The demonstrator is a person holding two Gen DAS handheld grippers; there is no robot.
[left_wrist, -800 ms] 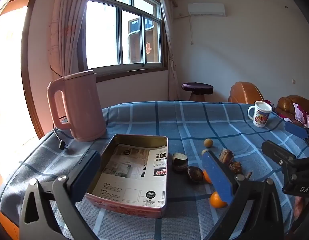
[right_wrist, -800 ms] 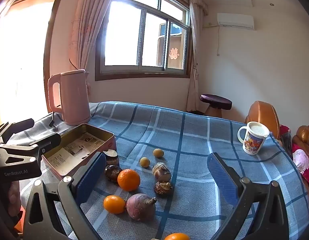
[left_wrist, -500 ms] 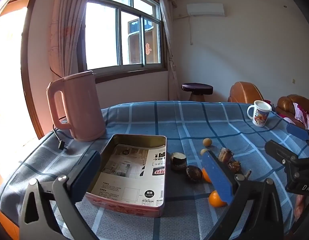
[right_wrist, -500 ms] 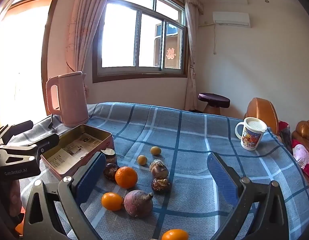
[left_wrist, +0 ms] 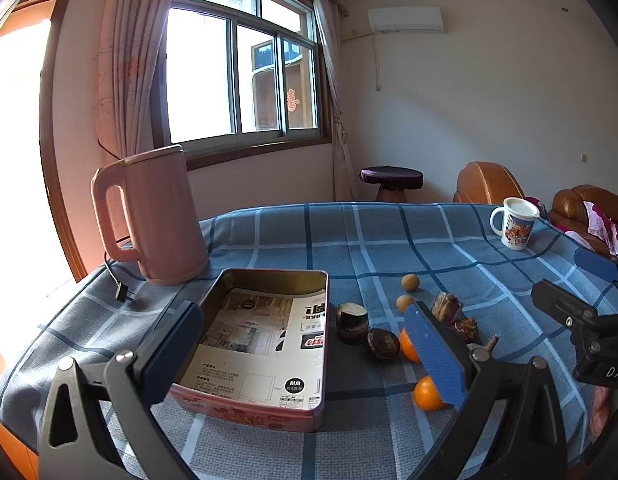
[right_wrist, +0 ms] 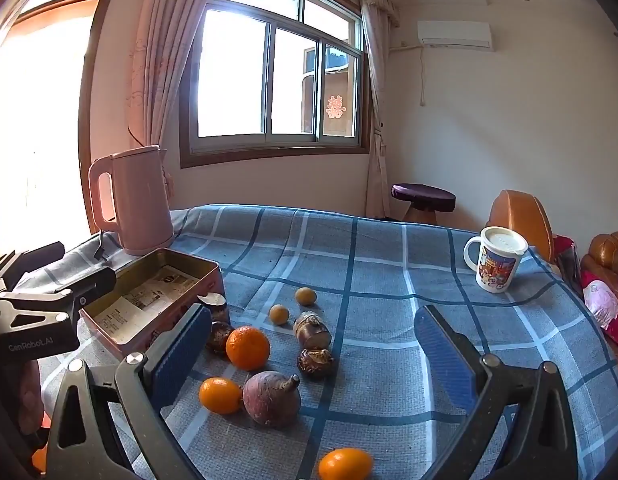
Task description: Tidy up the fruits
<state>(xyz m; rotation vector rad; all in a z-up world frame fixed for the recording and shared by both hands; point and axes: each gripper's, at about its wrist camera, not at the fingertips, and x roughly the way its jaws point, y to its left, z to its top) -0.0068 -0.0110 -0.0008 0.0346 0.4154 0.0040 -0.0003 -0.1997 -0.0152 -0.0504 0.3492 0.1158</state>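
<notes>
A pink tin box (left_wrist: 265, 344) lined with printed paper lies open on the blue checked tablecloth; it also shows in the right wrist view (right_wrist: 149, 304). Right of it lie a large orange (right_wrist: 247, 347), smaller oranges (right_wrist: 220, 395) (right_wrist: 345, 465), a purple beet (right_wrist: 271, 398), two small yellow fruits (right_wrist: 305, 295) (right_wrist: 279, 314) and brown tubers (right_wrist: 311, 329). My left gripper (left_wrist: 305, 348) is open and empty, above the box's near end. My right gripper (right_wrist: 313, 352) is open and empty, above the fruit pile.
A pink electric kettle (left_wrist: 153, 216) with its cord stands at the table's back left. A lidded printed mug (right_wrist: 495, 258) stands at the back right. Brown chairs (right_wrist: 521, 216) and a stool (right_wrist: 423, 198) stand behind the table.
Both views shift slightly: the fruits sit a little lower in the right wrist view, and the scene drifts a little left in the left wrist view. Both grippers stay open.
</notes>
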